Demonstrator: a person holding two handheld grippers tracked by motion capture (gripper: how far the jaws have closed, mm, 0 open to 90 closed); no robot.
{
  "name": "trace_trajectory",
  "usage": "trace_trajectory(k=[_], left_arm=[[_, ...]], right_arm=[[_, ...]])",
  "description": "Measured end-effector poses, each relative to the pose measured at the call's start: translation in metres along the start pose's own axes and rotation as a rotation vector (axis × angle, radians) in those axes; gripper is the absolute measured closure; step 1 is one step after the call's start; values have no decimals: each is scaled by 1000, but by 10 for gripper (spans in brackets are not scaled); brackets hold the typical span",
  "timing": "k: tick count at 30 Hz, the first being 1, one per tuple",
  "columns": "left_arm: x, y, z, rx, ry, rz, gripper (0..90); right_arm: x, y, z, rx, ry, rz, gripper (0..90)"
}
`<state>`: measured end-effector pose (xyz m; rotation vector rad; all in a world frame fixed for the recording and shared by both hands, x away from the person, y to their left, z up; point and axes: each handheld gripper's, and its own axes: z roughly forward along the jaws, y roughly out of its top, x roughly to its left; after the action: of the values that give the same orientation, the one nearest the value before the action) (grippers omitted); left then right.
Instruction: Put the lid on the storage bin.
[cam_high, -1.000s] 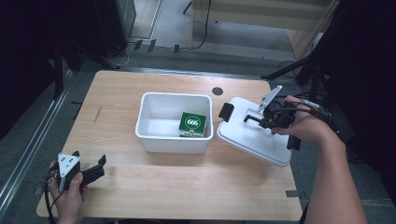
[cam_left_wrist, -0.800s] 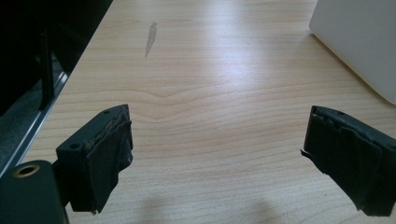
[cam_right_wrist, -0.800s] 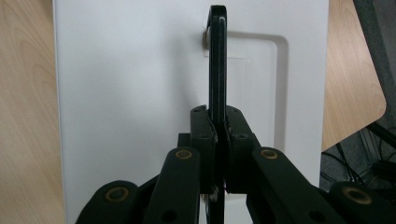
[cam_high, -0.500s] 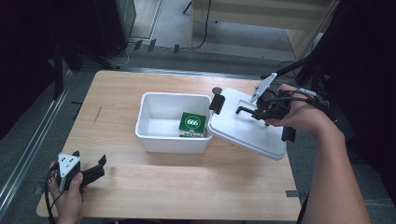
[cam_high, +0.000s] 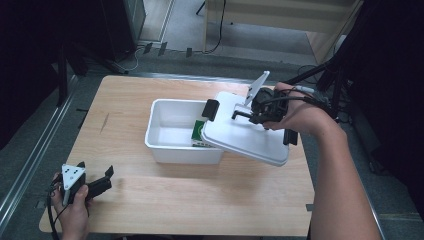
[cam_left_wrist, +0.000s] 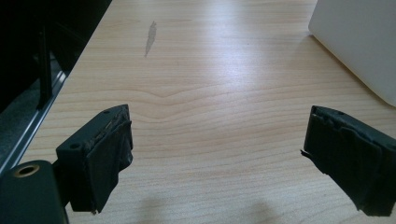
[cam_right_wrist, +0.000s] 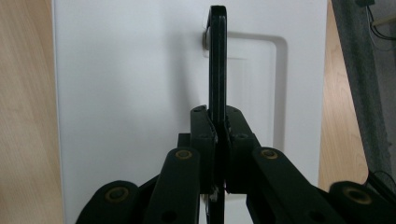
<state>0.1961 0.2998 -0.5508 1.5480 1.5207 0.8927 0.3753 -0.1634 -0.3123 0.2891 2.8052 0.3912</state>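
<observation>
The right gripper (cam_high: 250, 111) has its jaws closed tight on the thin black handle (cam_right_wrist: 217, 60) that stands up from the white lid (cam_high: 245, 135), and it carries this lid in the air, tilted, with the left edge of the lid over the right rim of the white box (cam_high: 175, 150). The step in hand seems to be to put the lid on the box. To do it well, the person should probably bring the lid more to the left until it is centred over the opening, make it level, line up its long edges with the rims, and only then lower it straight, so that no corner catches on the wall. The black clip (cam_high: 211, 109) at the far left edge of the lid should pass outside the rim. Inside the box stands a small green carton (cam_high: 199, 131), near the right wall and partly hidden by the lid; it looks lower than the rim, but this cannot be told surely. The left gripper (cam_high: 102, 181) rests at the near left corner of the table (cam_high: 200, 200), its jaws wide apart and holding nothing, well apart from the box. The table is of pale wood with a small grey mark (cam_left_wrist: 150, 37) at the left. Beyond it is a dark floor with cables (cam_high: 130, 60) and a wooden furniture piece (cam_high: 280, 25) at the far side.
</observation>
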Motion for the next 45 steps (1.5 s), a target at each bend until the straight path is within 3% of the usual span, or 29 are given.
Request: trace_trajectory(k=[14, 36, 45], left_arm=[[0, 0, 0, 0, 4, 1, 83], [1, 0, 0, -4, 0, -10, 84], [2, 0, 0, -10, -6, -13, 84]], right_arm=[[10, 48, 20, -16, 39, -76, 852], [22, 108, 47, -28, 99, -146, 852], [26, 128, 60, -35, 110, -199, 852]])
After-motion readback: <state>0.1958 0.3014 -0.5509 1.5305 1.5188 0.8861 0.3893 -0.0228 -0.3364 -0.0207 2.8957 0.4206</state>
